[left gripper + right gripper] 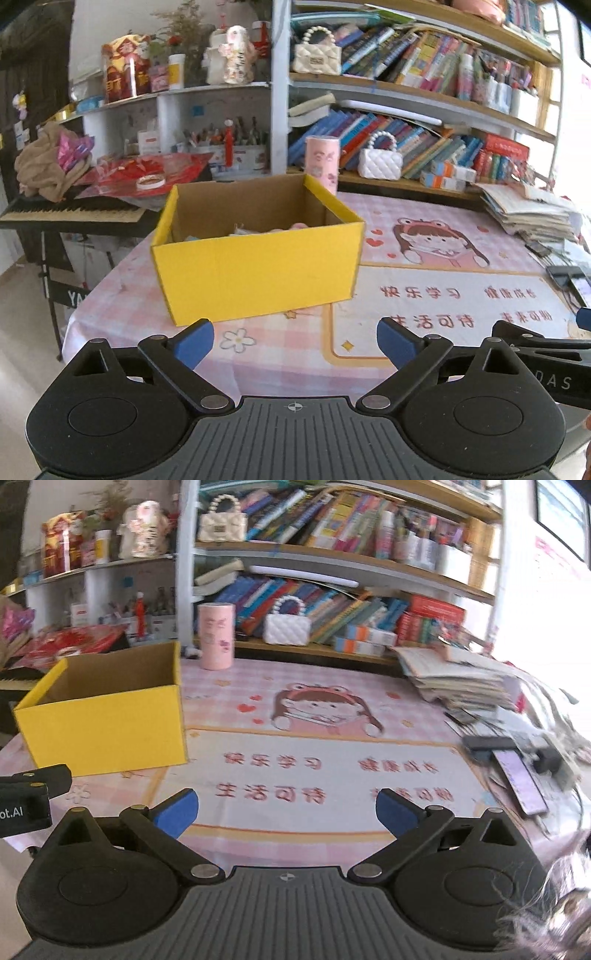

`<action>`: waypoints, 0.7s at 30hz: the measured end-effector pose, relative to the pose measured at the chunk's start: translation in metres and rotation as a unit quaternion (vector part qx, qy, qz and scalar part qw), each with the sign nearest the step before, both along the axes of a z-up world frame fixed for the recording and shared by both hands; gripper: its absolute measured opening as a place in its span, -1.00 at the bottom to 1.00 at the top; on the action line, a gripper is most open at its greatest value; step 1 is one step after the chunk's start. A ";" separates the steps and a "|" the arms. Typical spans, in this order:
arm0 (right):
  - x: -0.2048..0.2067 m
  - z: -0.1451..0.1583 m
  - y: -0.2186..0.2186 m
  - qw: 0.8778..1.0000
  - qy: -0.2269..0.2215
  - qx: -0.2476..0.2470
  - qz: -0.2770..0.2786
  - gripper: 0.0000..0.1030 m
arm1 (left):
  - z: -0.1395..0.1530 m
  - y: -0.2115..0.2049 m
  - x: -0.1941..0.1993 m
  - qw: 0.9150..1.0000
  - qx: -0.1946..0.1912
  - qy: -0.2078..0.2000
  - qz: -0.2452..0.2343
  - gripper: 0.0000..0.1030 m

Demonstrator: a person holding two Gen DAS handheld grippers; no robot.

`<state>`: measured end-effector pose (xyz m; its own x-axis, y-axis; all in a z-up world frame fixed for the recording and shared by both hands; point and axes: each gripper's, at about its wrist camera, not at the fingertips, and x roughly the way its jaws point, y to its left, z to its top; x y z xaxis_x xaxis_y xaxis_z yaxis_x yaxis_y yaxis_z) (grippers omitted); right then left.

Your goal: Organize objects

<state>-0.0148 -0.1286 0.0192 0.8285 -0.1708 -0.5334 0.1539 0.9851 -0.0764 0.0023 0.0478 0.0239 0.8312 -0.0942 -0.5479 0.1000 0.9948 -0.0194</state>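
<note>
Pink tablecloth (424, 236) reads "快乐学习"; left gripper (295, 341) and right gripper (286, 812) gape empty.

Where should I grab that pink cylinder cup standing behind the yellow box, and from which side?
Grip the pink cylinder around its middle, probably best from its right side with the right tool, open now. It stands upright at the table's far edge; the yellow box crowds its left, the bookshelf sits close behind. Its straight round wall suits a side pinch.
</note>
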 end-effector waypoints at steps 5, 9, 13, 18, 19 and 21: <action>-0.012 0.000 -0.011 1.000 0.001 0.005 -0.030 1.00 | -0.002 -0.017 -0.003 1.000 0.014 -0.001 -0.018 0.89; -0.019 -0.004 -0.020 0.999 0.012 0.010 -0.052 1.00 | -0.005 -0.027 -0.003 0.999 0.019 0.005 -0.028 0.90; -0.023 -0.008 -0.028 0.997 0.019 0.015 -0.068 1.00 | -0.009 -0.033 -0.004 0.999 0.025 0.015 -0.032 0.90; -0.025 -0.010 -0.032 0.997 0.024 0.020 -0.074 1.00 | -0.011 -0.038 -0.007 0.998 0.032 0.026 -0.039 0.91; -0.025 -0.010 -0.032 0.997 0.025 0.019 -0.072 1.00 | -0.012 -0.039 -0.006 0.998 0.033 0.028 -0.040 0.91; -0.025 -0.010 -0.030 0.997 0.027 0.016 -0.068 1.00 | -0.011 -0.041 -0.006 0.998 0.034 0.029 -0.039 0.91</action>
